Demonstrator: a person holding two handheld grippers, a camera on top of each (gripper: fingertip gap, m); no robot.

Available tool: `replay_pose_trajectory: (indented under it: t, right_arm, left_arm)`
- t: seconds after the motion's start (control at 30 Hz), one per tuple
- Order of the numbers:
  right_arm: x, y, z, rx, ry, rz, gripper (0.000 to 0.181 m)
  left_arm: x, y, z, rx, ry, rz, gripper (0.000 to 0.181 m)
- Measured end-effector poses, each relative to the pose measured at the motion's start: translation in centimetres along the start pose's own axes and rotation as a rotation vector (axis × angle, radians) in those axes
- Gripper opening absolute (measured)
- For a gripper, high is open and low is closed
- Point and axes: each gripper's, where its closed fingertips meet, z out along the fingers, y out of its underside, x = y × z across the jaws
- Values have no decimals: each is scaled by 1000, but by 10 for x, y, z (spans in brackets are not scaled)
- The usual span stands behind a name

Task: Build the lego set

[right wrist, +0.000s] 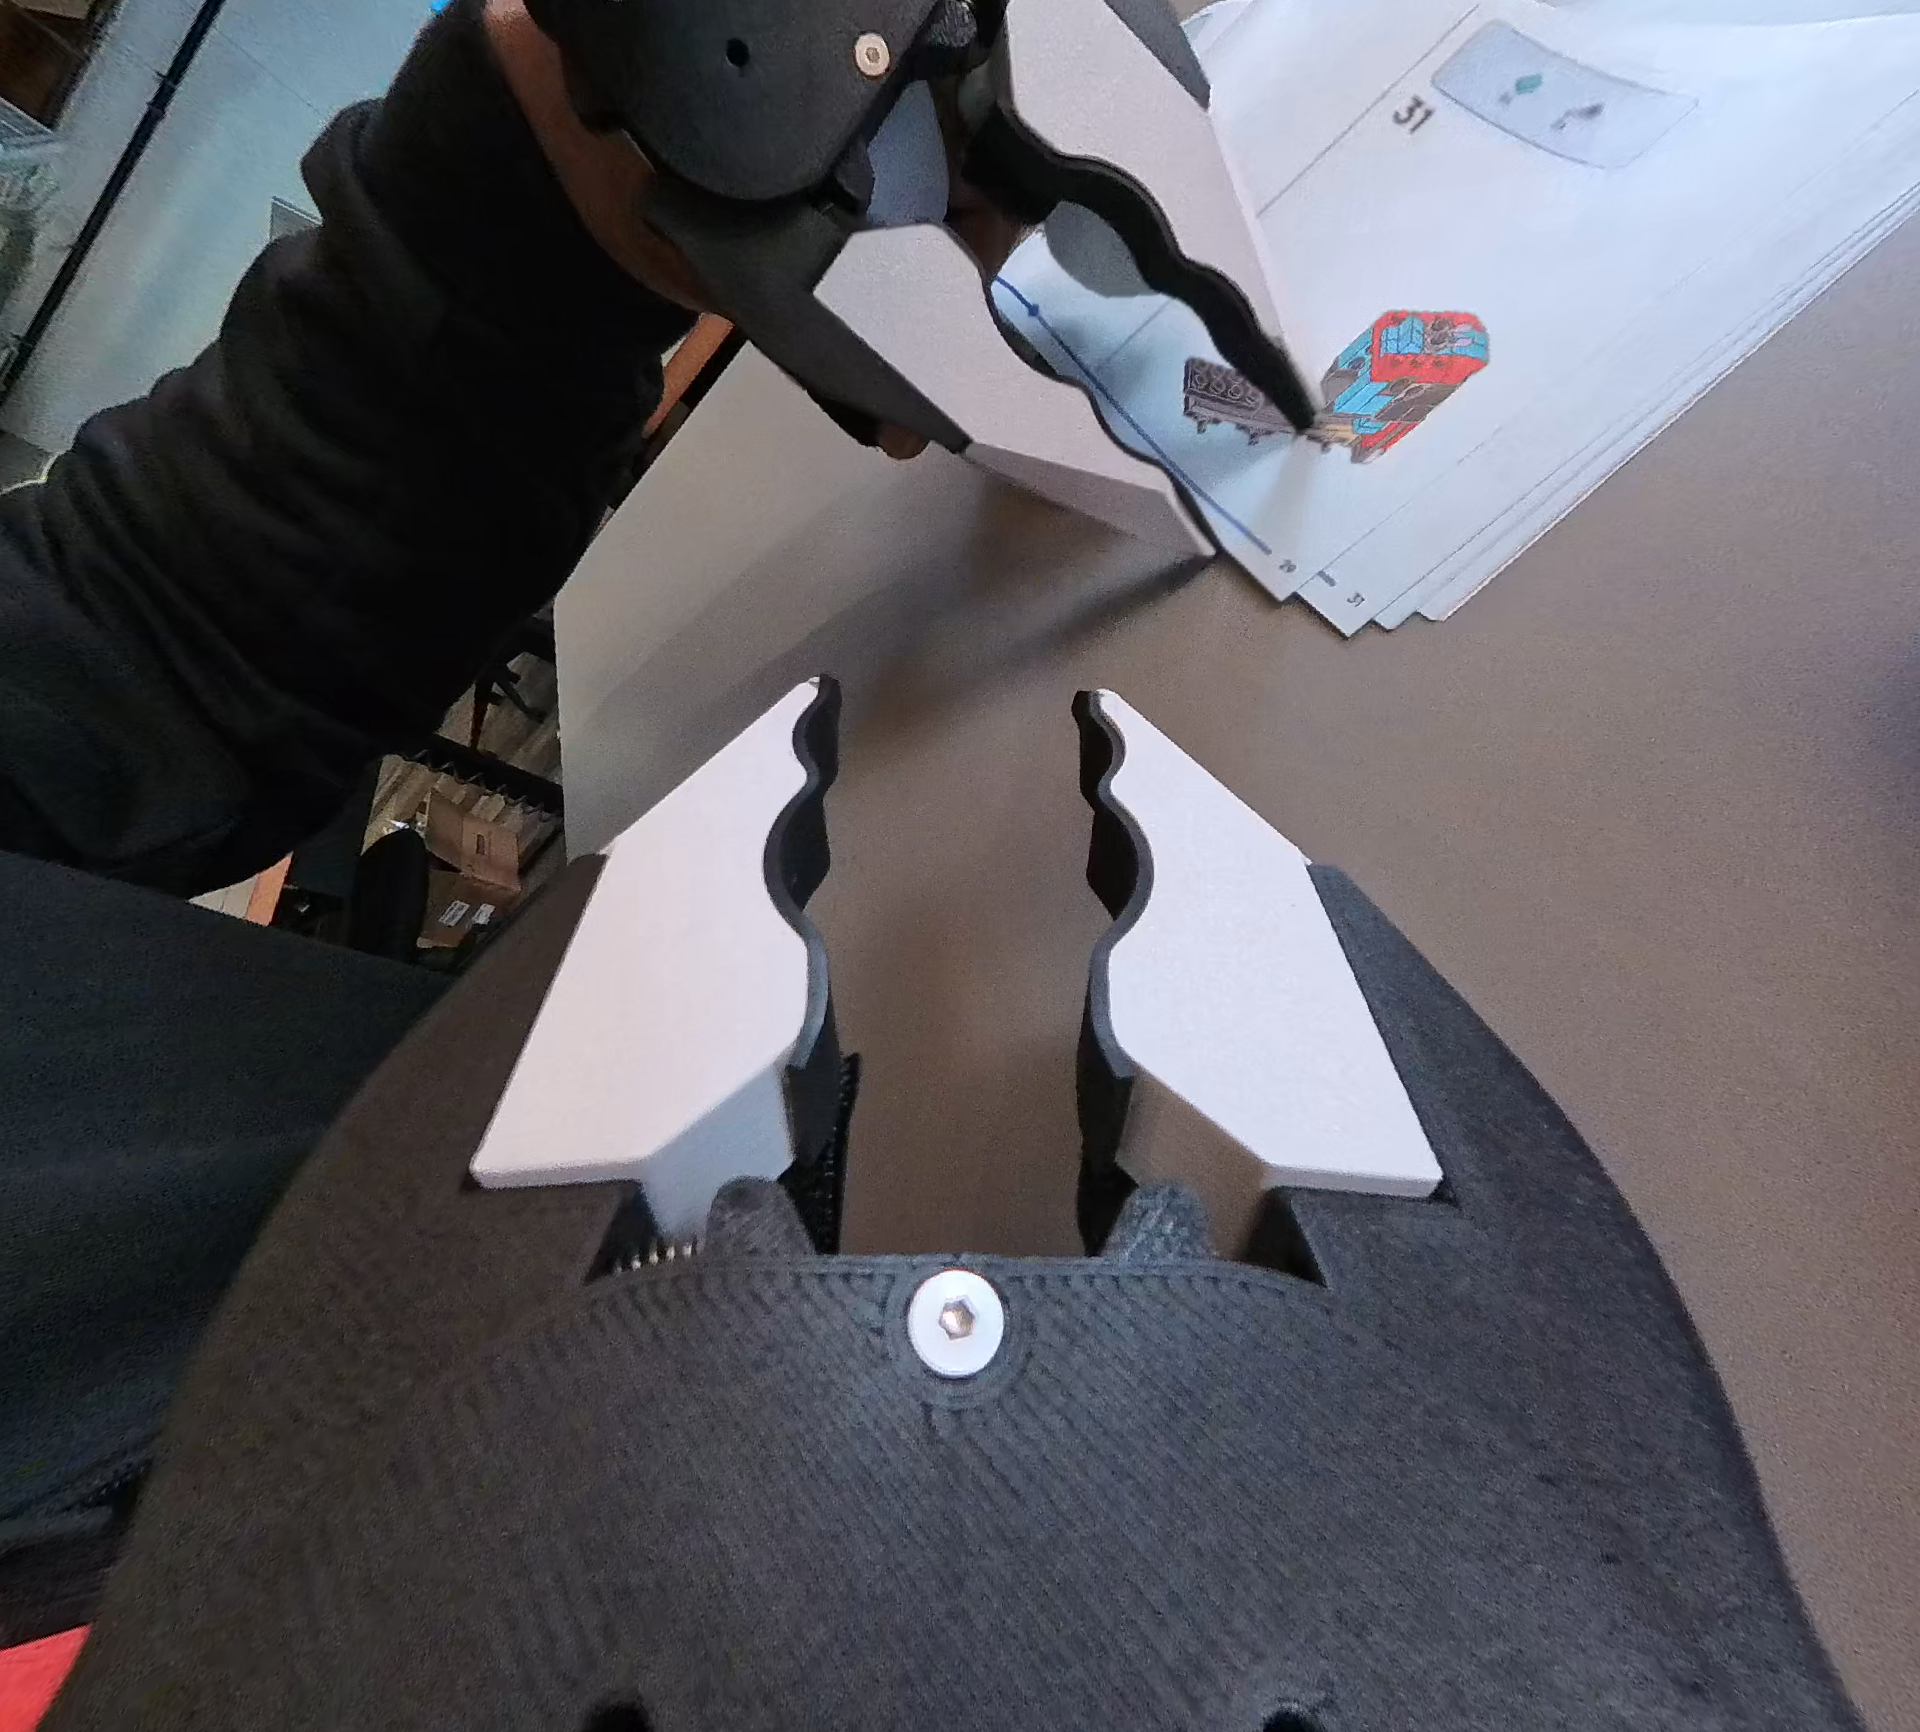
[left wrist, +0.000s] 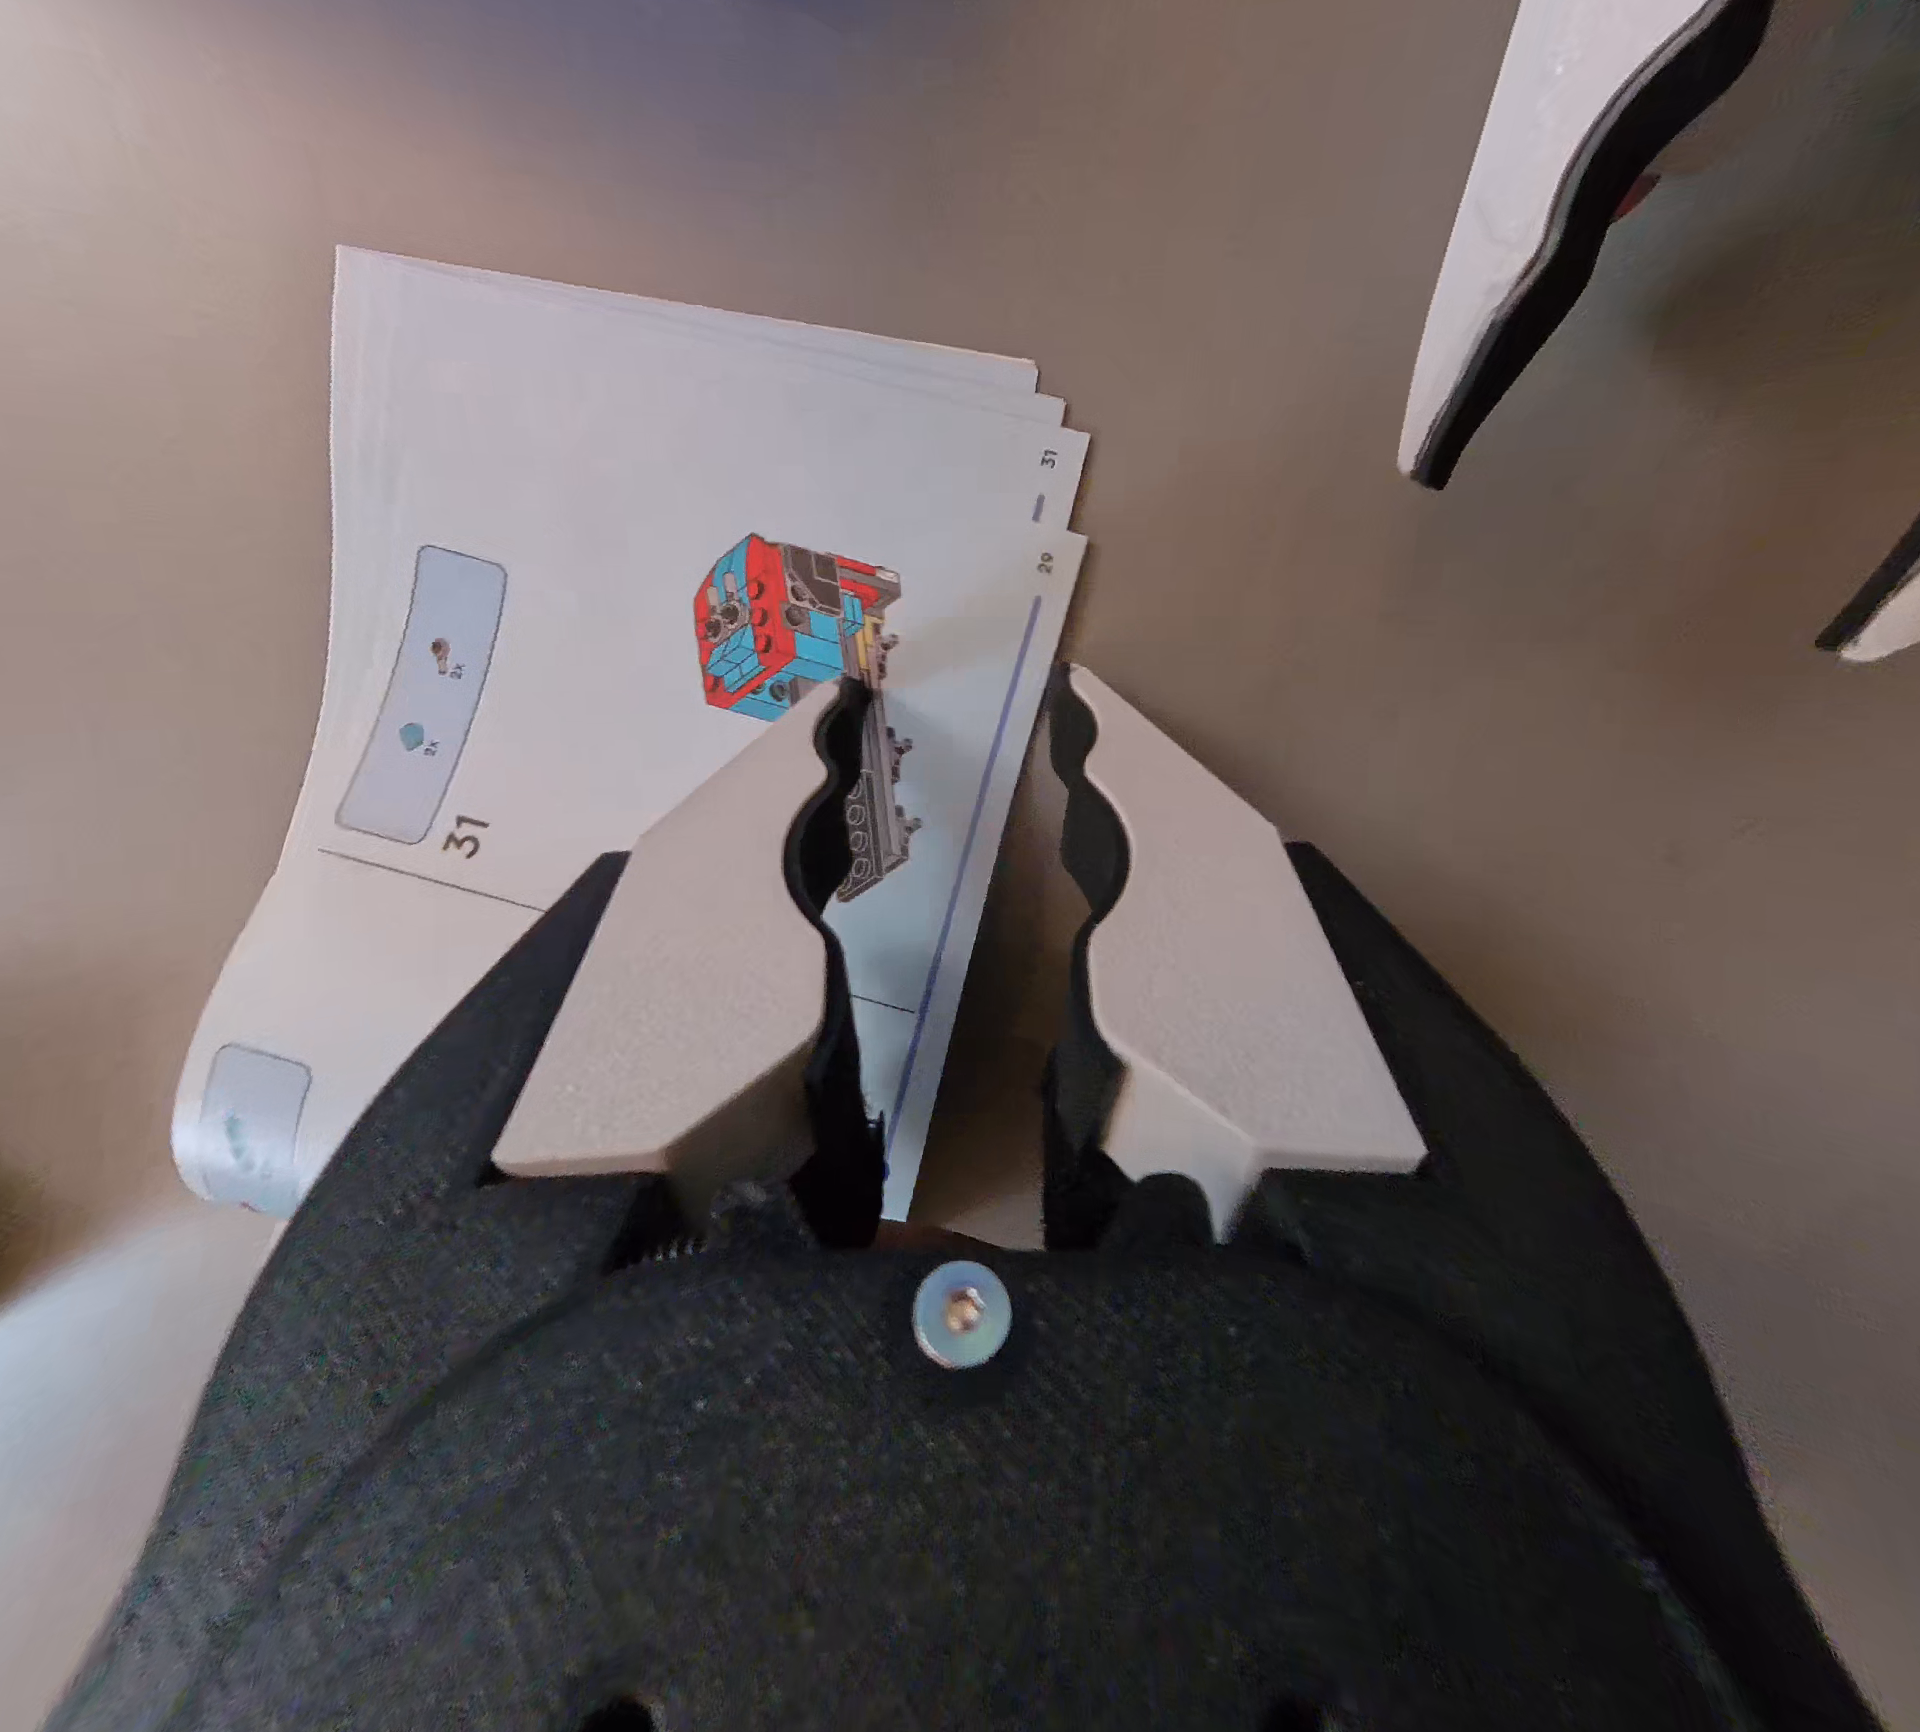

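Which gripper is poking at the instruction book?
The left gripper. Its open fingers straddle a lifted page of the book, while the right gripper hangs open over bare table.

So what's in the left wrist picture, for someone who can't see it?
The left black-and-white tool, open, straddles a lifted page of the white paper instruction booklet on the grey-brown table. The right tool's white fingers hang at upper right.
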Motion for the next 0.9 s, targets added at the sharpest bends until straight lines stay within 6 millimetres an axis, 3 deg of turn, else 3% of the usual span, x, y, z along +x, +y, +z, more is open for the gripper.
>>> replay_pose_trajectory:
  t: [0.57, 0.7, 0.9]
  right_arm:
    - [0, 0, 0, 3, -3, 0, 47]
    - [-1, 0, 0, 4, -6, 0, 47]
    - [-1, 0, 0, 0, -7, -3, 47]
  left_arm:
    - [-7, -1, -13, 46, -44, -31, 14]
    - [-7, 1, -15, 57, -57, -25, 26]
    - [-11, 2, -7, 50, -72, -29, 60]
